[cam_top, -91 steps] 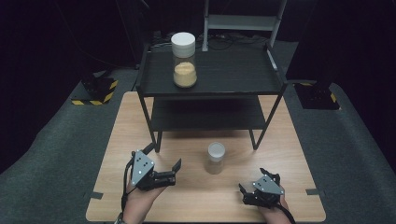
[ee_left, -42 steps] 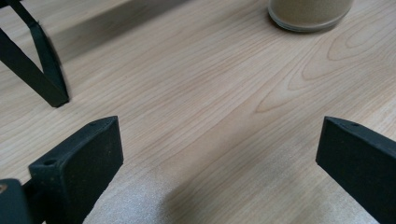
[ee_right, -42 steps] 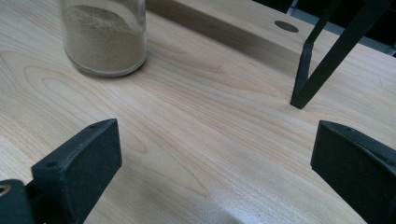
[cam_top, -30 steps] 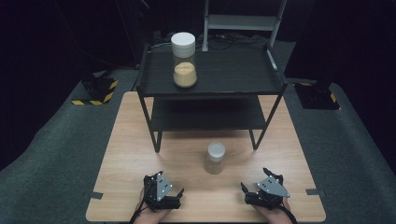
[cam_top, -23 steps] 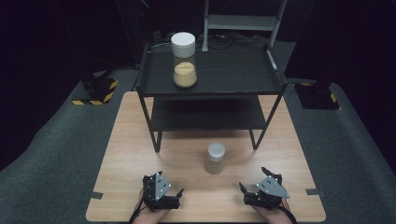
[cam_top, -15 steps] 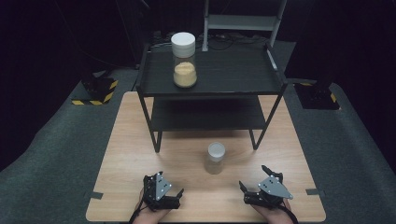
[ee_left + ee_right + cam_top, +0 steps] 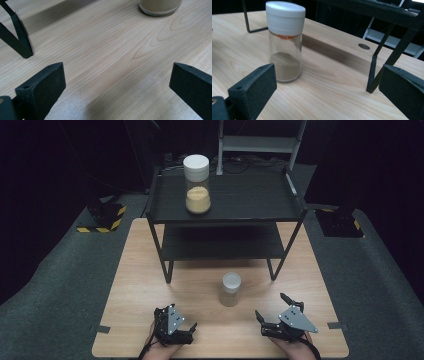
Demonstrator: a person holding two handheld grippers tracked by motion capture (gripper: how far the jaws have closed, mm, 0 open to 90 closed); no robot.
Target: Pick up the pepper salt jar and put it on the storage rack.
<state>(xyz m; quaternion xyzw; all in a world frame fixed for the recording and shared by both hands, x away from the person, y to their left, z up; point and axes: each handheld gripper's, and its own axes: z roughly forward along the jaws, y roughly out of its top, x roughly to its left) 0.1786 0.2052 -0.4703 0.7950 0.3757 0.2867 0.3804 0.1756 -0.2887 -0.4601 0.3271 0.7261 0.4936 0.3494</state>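
Observation:
A small glass jar [image 7: 231, 290] with a white lid and some tan powder stands on the wooden table [image 7: 135, 270], in front of the black shelf unit. A bigger white-lidded jar [image 7: 196, 185] of yellow-tan grains stands on the shelf unit's top [image 7: 250, 200]. My left gripper [image 7: 189, 331] rests open at the near edge, left of the small jar. Its own view has the open left gripper [image 7: 117, 72] over bare wood, with the jar's base [image 7: 160, 6] far ahead. My right gripper [image 7: 271, 306] is open, right of the jar. The small jar [image 7: 285, 42] stands left of centre ahead of the empty right gripper [image 7: 327, 75].
The black two-level shelf unit [image 7: 225, 242] fills the far half of the table. One of its legs [image 7: 17, 40] stands at the left of the left gripper view, another leg [image 7: 377, 72] to the right of the jar. Grey carpet [image 7: 60, 270] surrounds the table.
My left gripper has drawn back from mid-table to the near edge since three seconds ago. In the last second the right gripper only shifted slightly. The jars have not moved.

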